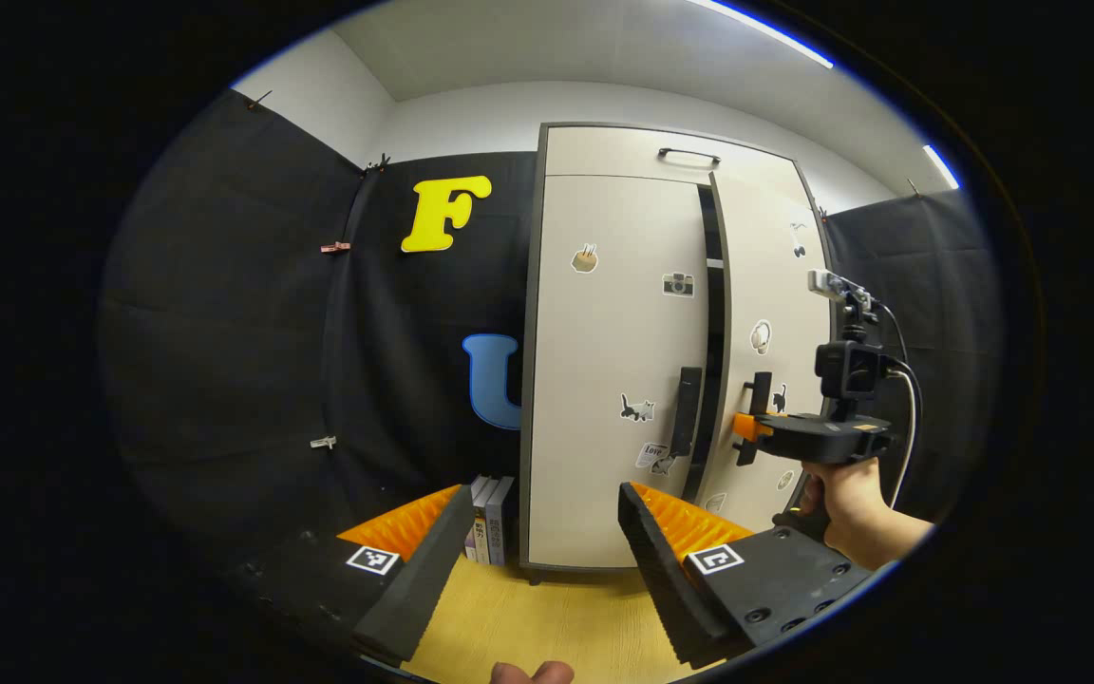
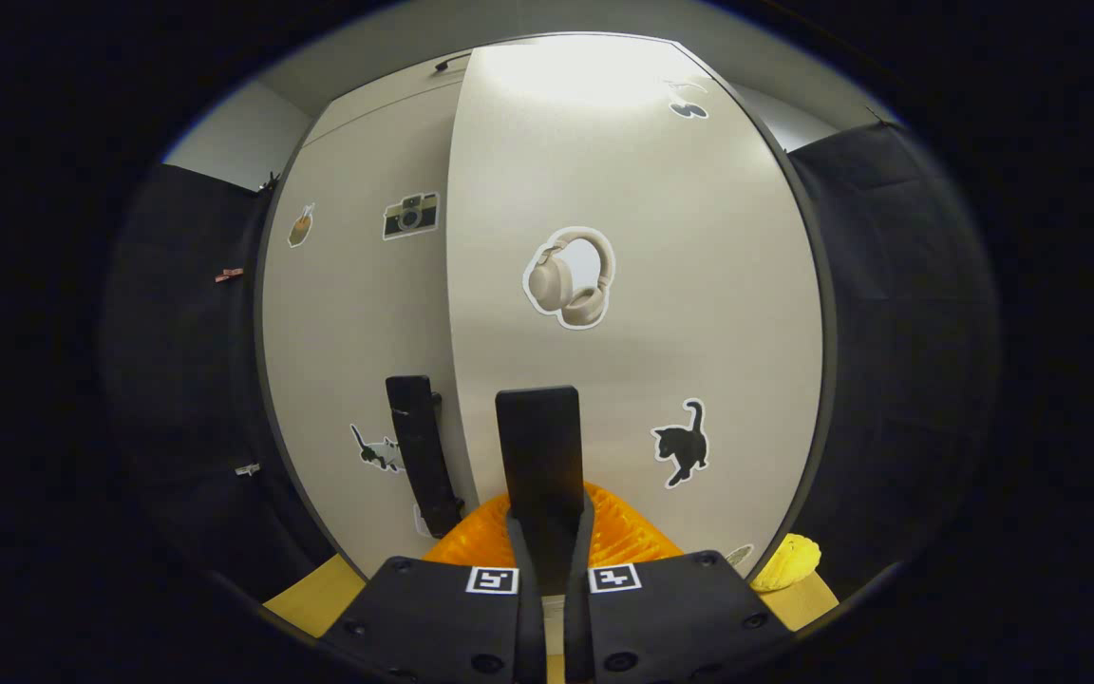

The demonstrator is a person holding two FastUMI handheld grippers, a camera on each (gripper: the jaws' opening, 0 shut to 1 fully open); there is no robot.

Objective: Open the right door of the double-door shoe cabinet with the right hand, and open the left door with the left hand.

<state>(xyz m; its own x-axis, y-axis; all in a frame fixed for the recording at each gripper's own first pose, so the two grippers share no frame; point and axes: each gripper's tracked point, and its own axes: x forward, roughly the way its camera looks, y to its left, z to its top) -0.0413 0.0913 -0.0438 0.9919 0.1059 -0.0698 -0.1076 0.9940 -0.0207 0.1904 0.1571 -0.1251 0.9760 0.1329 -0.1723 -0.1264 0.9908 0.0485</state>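
The tall beige shoe cabinet (image 1: 604, 313) stands ahead on the floor. Its right door (image 1: 770, 285) is ajar, with a dark gap beside the left door (image 1: 604, 380), which lies flat and closed. My left gripper (image 1: 537, 560) is open, well short of the left door's dark vertical handle (image 1: 686, 413). A hand holds my right gripper (image 1: 746, 427) at the right door's handle (image 1: 758, 391). In the right gripper view, the right gripper (image 2: 549, 541) is shut on that handle (image 2: 539, 446). The left door's handle (image 2: 422, 456) stands just to its left.
Several books (image 1: 490, 521) stand on the wooden floor (image 1: 528, 617) against the cabinet's left side. A drawer front with a handle (image 1: 688, 154) tops the cabinet. A yellow object (image 2: 789, 562) lies on the floor at the cabinet's right foot. Black cloth walls close both sides.
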